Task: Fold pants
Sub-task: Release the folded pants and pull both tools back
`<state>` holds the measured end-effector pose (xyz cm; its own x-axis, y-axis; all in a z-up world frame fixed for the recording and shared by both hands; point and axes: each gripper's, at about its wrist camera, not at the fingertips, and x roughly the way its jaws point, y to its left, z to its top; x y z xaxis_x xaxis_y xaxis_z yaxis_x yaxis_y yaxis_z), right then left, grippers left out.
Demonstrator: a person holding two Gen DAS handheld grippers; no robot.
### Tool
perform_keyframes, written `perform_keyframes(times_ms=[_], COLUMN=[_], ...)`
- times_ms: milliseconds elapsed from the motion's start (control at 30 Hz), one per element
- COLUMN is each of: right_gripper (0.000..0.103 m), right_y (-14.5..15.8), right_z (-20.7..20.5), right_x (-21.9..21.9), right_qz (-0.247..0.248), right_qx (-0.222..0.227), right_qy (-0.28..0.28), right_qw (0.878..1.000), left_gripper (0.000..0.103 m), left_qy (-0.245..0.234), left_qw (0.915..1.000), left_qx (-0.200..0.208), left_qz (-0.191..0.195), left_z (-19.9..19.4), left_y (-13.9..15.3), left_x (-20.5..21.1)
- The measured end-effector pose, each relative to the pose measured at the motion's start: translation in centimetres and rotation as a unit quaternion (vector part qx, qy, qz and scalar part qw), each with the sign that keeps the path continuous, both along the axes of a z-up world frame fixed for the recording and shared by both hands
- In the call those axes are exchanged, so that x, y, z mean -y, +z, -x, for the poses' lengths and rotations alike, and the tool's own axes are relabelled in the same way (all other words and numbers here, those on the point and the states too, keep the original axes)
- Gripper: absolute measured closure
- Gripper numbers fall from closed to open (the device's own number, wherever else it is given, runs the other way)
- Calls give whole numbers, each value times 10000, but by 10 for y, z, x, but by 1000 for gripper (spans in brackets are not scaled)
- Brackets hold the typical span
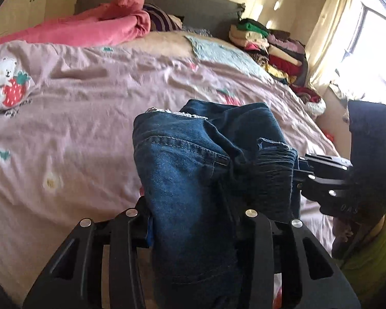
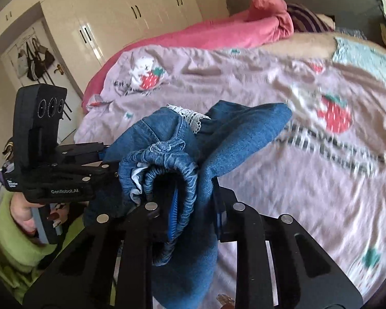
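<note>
The jeans hang bunched in the air above the bed, not yet laid flat. The left gripper is clamped on a thick denim fold near a stitched seam. The right gripper grips the gathered elastic waistband.

Risk, as I judge it: both grips take several layers at once, so the cloth may come down twisted, with legs crossed or the lace trim tucked under. A thick wad could also slip from one gripper when the pants are spread.

The left view shows the right gripper side-on at the waistband, plus a clothes pile and window. The right view alone shows the waistband's white inner lining, the left gripper against the denim, the holder's green sleeve and the wardrobe.
</note>
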<state>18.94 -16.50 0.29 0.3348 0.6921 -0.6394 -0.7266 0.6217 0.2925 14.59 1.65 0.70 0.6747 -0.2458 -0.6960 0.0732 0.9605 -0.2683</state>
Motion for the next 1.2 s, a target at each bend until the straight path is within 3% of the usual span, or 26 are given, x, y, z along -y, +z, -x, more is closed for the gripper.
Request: perform_keyframes(times_ms=[167,400,567,700,867,933,1033,1200], right_gripper=[88,87,82,65,63,56,42,31], right_y=[-2,-30,-48,-61,-68,-65,-55,-30], right_z=[-22,-38,-45,-50,-48,-45,-38,-19], right_x=[-7,-6,8,15,14,14,19,31], right_qz=[58,187,270,549,720,757,680,523], right_qx=[26,-283,-570,-722,-681,-611,-490,-147], right_qy=[-96,-277,-555,-791,-897,-952,-1039,-1170], right_qw=[9999,9990,9965,9927,9910,9907,9910,9916], left_gripper=[65,64,48,36,34,35,25,23], left_qy=[113,224,322,420,435,433,447,447], left_qw=[9999,9996,9989,9976,9957,9959,9961,9969], left_qx=[38,-160,-329,-537,-760,-725,-689,-494], left_qz=[51,110,107,129,316,324,307,417], left_z=[-19,-30,-33,-36,-38,-36,-31,-13], left_y=[1,-19,-33,-46,-62,-60,-56,-39], left_x=[-10,-18,-24,-30,-35,-36,-35,-33])
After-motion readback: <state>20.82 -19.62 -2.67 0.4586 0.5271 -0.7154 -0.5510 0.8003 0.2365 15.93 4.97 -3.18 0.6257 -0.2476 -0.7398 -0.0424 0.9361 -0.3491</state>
